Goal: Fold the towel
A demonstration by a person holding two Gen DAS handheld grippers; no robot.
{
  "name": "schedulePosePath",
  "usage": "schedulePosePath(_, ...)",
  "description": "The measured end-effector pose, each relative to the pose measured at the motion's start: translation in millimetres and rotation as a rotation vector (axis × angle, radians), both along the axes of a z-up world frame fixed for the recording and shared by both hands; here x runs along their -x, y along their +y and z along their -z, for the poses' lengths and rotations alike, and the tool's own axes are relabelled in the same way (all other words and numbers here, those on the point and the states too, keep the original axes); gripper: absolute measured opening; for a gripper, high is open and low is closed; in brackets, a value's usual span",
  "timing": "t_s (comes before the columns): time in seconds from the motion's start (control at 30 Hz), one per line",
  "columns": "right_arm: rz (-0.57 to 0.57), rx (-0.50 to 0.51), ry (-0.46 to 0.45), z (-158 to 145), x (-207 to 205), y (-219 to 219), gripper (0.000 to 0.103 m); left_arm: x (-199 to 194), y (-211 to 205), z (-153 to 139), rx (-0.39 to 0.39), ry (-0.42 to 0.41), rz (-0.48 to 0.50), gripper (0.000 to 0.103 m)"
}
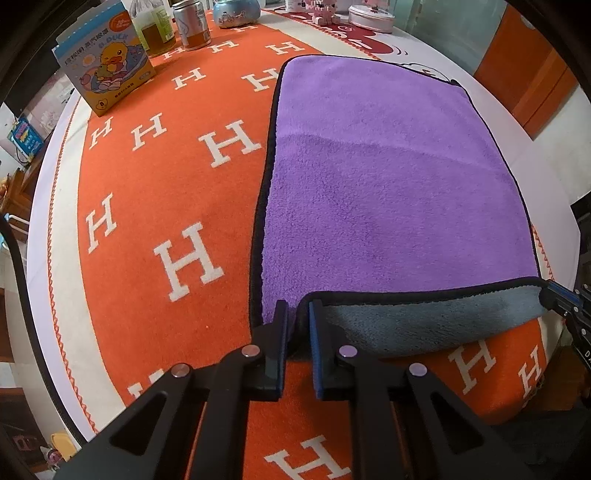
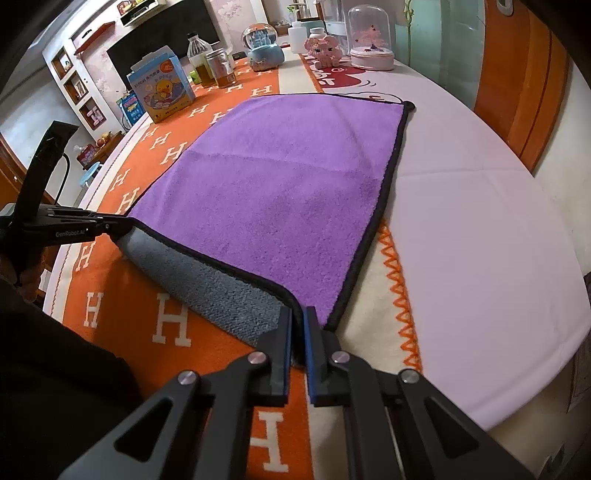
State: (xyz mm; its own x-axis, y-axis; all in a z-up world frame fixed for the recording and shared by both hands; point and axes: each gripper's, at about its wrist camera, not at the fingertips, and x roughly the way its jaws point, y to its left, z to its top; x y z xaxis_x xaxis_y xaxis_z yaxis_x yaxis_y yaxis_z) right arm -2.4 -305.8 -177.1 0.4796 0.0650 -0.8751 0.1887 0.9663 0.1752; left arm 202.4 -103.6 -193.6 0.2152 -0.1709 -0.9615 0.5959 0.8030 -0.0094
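Note:
A purple towel (image 1: 391, 192) with a black hem and a grey underside lies on the orange H-patterned tablecloth (image 1: 166, 192). Its near edge is lifted and curls back, showing the grey side (image 1: 424, 325). My left gripper (image 1: 298, 314) is shut on the near left corner. My right gripper (image 2: 298, 317) is shut on the near right corner of the towel (image 2: 280, 192). The right gripper shows at the right edge of the left wrist view (image 1: 557, 295); the left gripper shows at the left of the right wrist view (image 2: 114, 227).
At the table's far end stand a blue duck box (image 1: 105, 70), jars (image 1: 190, 26), a blue snow globe (image 2: 264, 46), a pink toy (image 2: 323, 50) and a glass dome (image 2: 371, 37). A white cloth (image 2: 480, 221) covers the table's right part. An orange door (image 2: 517, 92) is behind.

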Motion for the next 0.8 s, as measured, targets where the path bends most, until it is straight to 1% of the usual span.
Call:
schedulePosePath(0.13, -0.017, 0.012, -0.003, -3, -2, 1, 0.005, -2, 0, -7, 0.016, -0.003, -0.01, 0.009)
schedulePosePath(0.4, -0.026, 0.045, -0.027, -18, -5, 2, 0.005, -2, -2, -24, 0.014, -0.016, -0.003, 0.009)
schedulePosePath(0.5, -0.027, 0.063, -0.051, -27, -8, 1, 0.005, -4, -4, -34, 0.019, -0.027, 0.002, 0.009)
schedulePosePath(0.8, -0.019, 0.116, -0.128, -54, -26, -10, 0.005, -23, -12, -70, 0.066, -0.086, 0.018, 0.009)
